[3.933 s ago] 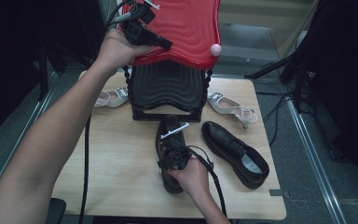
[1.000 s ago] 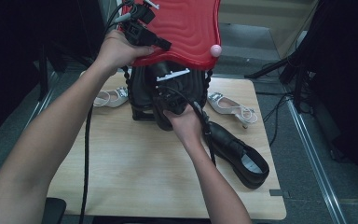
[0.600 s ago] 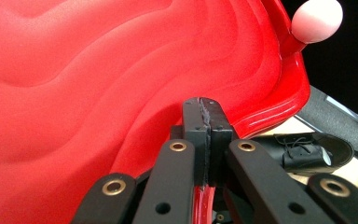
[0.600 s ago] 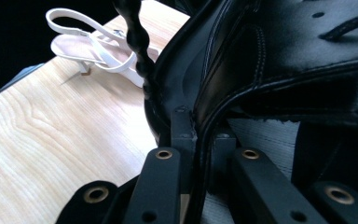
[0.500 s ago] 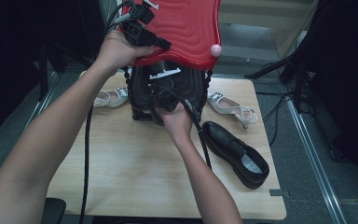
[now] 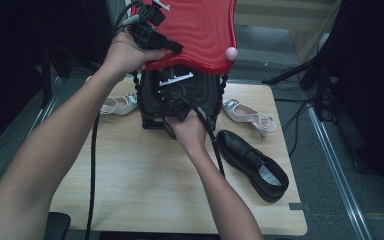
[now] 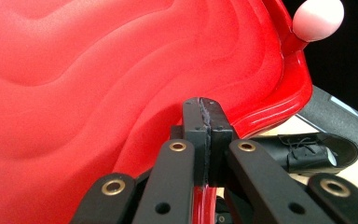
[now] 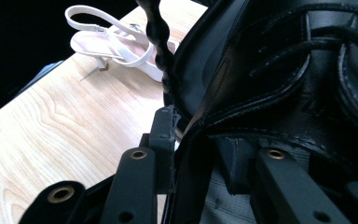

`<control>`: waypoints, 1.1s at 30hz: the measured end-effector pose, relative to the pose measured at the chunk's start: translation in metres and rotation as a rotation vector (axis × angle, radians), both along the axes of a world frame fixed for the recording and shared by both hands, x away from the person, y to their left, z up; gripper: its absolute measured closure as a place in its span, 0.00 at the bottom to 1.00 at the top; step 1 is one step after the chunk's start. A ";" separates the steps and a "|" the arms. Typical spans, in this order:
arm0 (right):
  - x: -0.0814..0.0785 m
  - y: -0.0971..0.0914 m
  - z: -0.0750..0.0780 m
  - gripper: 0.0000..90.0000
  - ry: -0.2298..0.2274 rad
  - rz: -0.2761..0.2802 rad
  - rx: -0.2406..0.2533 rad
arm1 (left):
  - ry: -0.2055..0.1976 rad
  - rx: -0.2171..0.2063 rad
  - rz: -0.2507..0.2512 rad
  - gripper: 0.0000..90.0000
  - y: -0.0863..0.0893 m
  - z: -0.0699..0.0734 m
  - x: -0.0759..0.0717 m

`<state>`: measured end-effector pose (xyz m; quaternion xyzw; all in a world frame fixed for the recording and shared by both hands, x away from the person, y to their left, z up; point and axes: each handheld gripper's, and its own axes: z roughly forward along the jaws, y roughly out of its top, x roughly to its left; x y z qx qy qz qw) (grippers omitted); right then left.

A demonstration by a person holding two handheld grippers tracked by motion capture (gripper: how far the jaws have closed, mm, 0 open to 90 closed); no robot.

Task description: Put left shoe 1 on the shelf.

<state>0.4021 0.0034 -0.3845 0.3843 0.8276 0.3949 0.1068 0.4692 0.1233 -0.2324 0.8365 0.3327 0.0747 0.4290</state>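
Red lid (image 6: 200, 30) clamped at its edge by left gripper (image 7: 207, 122); black shoe (image 8: 279, 84) inside box (image 6: 152, 100), largely hidden, straddled by just-opening right gripper (image 8: 200, 140); contact unclear.

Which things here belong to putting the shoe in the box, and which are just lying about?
In the job: red lid, held up by left tongs; black box; black shoe between right tongs.
Lying about: second black shoe; two white sandals.
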 end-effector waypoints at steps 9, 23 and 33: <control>0.001 0.000 0.006 0.97 -0.039 -0.031 0.006 | 0.018 -0.005 0.007 1.00 0.000 0.000 0.000; 0.017 0.000 0.014 0.96 -0.088 -0.054 0.020 | 0.023 -0.008 0.005 1.00 0.002 0.000 0.001; 0.014 -0.004 0.011 0.83 -0.033 -0.070 0.065 | 0.018 -0.016 0.008 1.00 0.002 -0.001 0.000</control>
